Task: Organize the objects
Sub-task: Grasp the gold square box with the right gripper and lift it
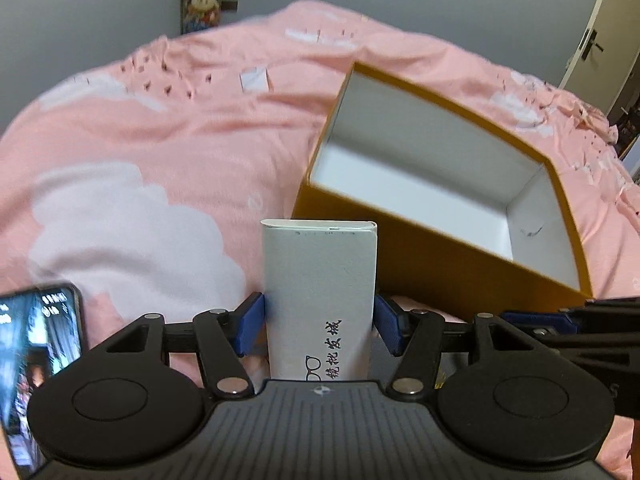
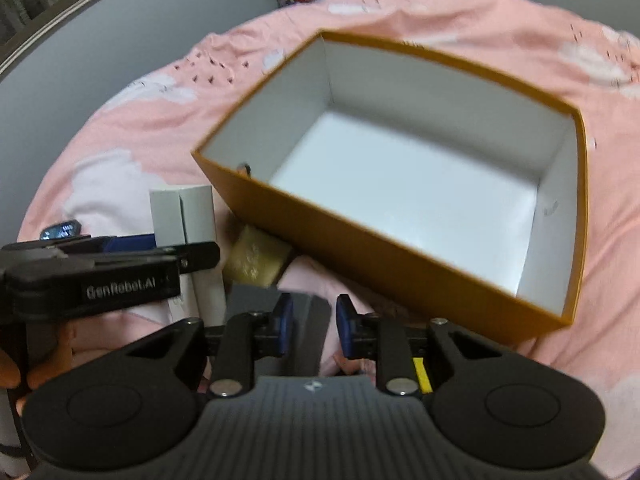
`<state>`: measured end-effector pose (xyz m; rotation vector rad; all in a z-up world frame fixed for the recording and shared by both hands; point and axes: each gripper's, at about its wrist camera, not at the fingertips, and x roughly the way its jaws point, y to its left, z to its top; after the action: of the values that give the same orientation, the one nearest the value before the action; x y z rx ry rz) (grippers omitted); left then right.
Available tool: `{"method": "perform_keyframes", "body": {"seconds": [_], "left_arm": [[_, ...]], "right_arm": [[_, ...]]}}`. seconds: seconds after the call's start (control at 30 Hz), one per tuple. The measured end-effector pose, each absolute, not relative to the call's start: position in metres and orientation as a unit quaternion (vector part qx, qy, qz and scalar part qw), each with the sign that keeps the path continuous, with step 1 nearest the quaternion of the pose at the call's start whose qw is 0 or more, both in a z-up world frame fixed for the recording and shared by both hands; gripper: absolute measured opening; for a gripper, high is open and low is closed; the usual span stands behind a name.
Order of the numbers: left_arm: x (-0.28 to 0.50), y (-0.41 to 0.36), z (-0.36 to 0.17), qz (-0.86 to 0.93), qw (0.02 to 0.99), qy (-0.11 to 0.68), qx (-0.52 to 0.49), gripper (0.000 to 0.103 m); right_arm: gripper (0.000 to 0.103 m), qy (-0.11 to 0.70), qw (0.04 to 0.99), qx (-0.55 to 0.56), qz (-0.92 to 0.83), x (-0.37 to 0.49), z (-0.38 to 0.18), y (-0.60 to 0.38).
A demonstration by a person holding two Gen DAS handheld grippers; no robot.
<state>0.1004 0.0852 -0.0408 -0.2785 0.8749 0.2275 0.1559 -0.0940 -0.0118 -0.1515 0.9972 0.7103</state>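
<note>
Between the blue pads of the left gripper [image 1: 320, 326], in the left wrist view, a white carton [image 1: 320, 300] with printed characters and a spectacles drawing is clamped by its two long sides. It is judged light, stiff-walled but crushable, smooth enough to slip; a hold low on its flat sides, as here, seems apt. Its long axis runs straight away from the camera, its closed far end pointing toward the near wall of the open orange box [image 1: 448, 264] on the pink bedspread [image 1: 160, 132]. A phone [image 1: 40, 360] is seen at the left edge.

Over in the right wrist view, the right gripper [image 2: 314, 326] is seen narrowed about a dark grey box [image 2: 312, 316]; the pad on the left appears to touch it, but contact at the other pad cannot be told. That box looks rigid and light, its length lying along the fingers toward the orange box's bare white floor. A gold packet [image 2: 256, 260] lies just beside the orange wall, the white carton to its left.
</note>
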Motion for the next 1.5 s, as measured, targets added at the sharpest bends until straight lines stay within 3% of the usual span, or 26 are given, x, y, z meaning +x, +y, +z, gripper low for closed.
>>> {"method": "perform_keyframes", "body": {"seconds": [0.3,0.43,0.7,0.8,1.03,1.5], "left_arm": [[0.098,0.111,-0.020,0.132,0.902,0.384,-0.146,0.068],[0.099,0.128,-0.017,0.146,0.898,0.383,-0.159,0.068],[0.104,0.149,-0.026,0.155,0.888,0.387,-0.194,0.068],[0.106,0.148,-0.027,0.155,0.888,0.385,-0.196,0.068],[0.105,0.157,-0.033,0.159,0.885,0.381,-0.218,0.068],[0.101,0.160,-0.033,0.160,0.882,0.379,-0.228,0.068]], "right_arm": [[0.027,0.450,0.804,-0.089,0.377,0.166,-0.005,-0.054],[0.040,0.461,0.792,-0.093,0.390,0.174,-0.013,-0.031],[0.045,0.501,0.763,-0.112,0.394,0.183,-0.046,0.003],[0.057,0.526,0.764,-0.097,0.362,0.190,-0.058,0.007],[0.074,0.545,0.771,-0.059,0.325,0.199,-0.071,0.010],[0.068,0.574,0.773,-0.012,0.271,0.219,-0.092,0.013]]}}
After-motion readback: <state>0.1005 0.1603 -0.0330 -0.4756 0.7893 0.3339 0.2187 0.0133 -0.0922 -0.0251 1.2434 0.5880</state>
